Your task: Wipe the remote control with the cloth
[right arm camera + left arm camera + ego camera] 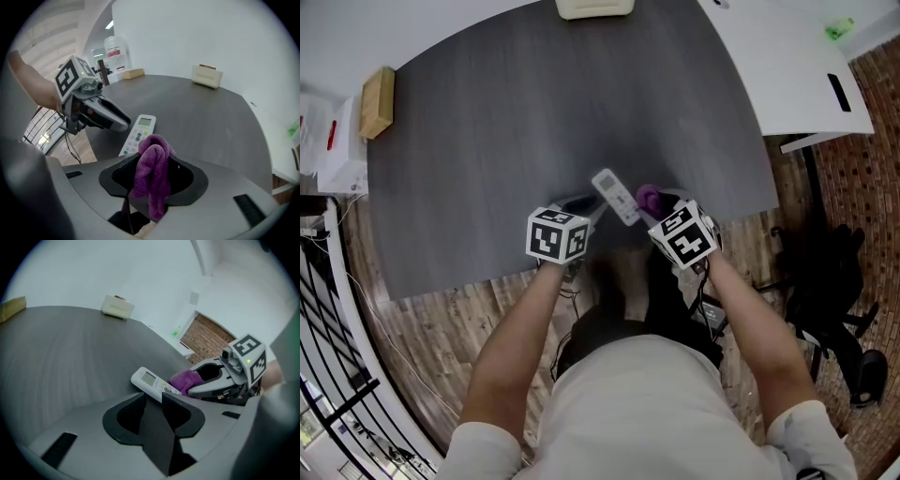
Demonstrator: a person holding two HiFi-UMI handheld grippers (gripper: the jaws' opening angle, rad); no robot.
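Note:
The white remote control (615,196) with a small screen is over the near edge of the dark grey table (534,103). My left gripper (579,208) comes at it from the left. In the left gripper view the remote's button end (154,383) sits between the jaw tips of that gripper (161,397), which is shut on it. My right gripper (661,202) is just right of the remote and is shut on a bunched purple cloth (154,178). The cloth (649,197) hangs out of the jaws right beside the remote (137,134); whether it touches the remote I cannot tell.
A tan wooden block (377,101) lies at the table's far left and a cream box (594,7) at its far edge. A white table (787,66) stands to the right. Black gear (825,272) sits on the wooden floor at the right.

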